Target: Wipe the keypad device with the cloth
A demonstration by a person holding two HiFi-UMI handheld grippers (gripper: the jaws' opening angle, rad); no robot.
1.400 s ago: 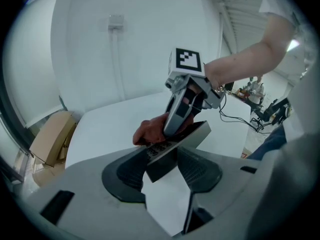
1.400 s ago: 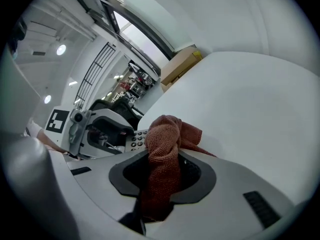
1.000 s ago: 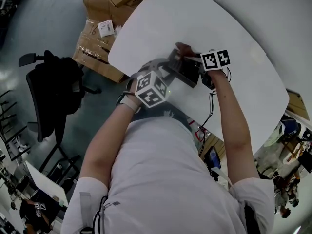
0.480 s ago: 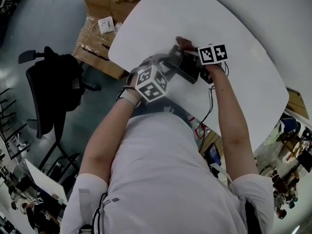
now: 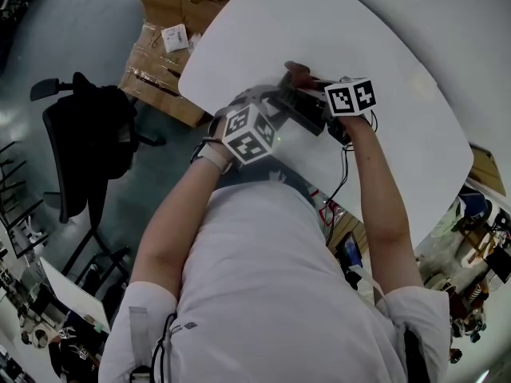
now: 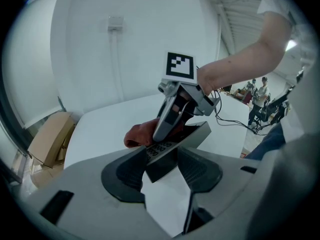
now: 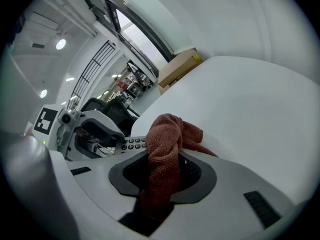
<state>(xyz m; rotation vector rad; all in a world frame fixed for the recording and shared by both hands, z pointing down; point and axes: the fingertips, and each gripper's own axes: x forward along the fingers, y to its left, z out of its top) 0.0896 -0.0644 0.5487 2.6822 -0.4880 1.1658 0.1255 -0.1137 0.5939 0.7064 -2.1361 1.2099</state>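
The cloth (image 7: 167, 144) is rust-red, the keypad device (image 6: 192, 136) black with grey keys, the surface (image 5: 399, 54) white, the cardboard boxes (image 5: 160, 50) brown, and the left gripper (image 6: 164, 160) and right gripper (image 7: 165, 170) grey with black-and-white square-patterned cubes.

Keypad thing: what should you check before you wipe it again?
1. Left claw is shut on the dark grey keypad device: ok.
2. Right claw is shut on the reddish-brown terry cloth: ok.
3. Cloth lies against the device, next to its round keys: ok.
4. Enough loose cloth sticks out past the right claw to wipe with: ok.
5. Device is lifted off the white table: cannot tell.
6. Keys are already clean: cannot tell.
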